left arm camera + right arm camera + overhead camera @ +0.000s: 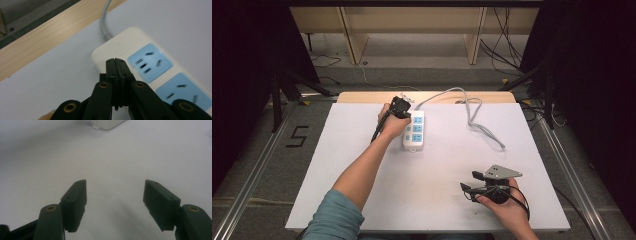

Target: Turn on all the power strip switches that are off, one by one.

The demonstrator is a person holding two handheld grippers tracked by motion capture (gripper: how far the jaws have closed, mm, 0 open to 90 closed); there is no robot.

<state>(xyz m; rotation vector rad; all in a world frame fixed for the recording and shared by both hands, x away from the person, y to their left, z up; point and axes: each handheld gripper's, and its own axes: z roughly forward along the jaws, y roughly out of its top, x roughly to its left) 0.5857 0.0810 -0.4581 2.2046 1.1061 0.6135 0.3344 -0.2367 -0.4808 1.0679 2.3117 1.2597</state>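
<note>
left gripper (115, 60) jaws closed, tip on power strip (140, 62) end.

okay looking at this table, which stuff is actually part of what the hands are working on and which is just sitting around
In the job:
- power strip, with its grey cord
- left gripper, shut, tips at the strip's cord end

Just lying about:
- right gripper, open above the bare white table
- loose cables on the floor
- wooden shelf behind
</note>
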